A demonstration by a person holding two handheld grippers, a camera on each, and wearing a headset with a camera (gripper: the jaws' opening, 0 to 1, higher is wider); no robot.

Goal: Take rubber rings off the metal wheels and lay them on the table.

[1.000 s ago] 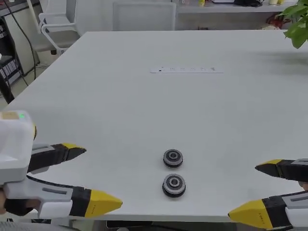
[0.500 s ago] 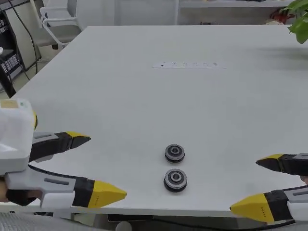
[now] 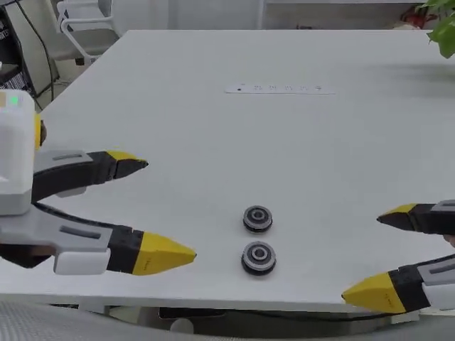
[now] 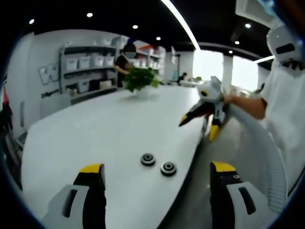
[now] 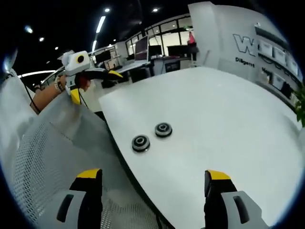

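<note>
Tabletop [image 3: 284,142] bears two metal wheels [image 3: 257,219] [image 3: 259,258]; left hand-held gripper [image 3: 169,209] and right hand-held gripper [image 3: 361,256] spread.

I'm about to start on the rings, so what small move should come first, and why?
Probably ease the right gripper in toward the nearer wheel, by the front edge of the table. Both it and the left gripper stand open, holding nothing, wide of the wheels. That wheel's dark ring is on, and the farther wheel looks the same.
</note>
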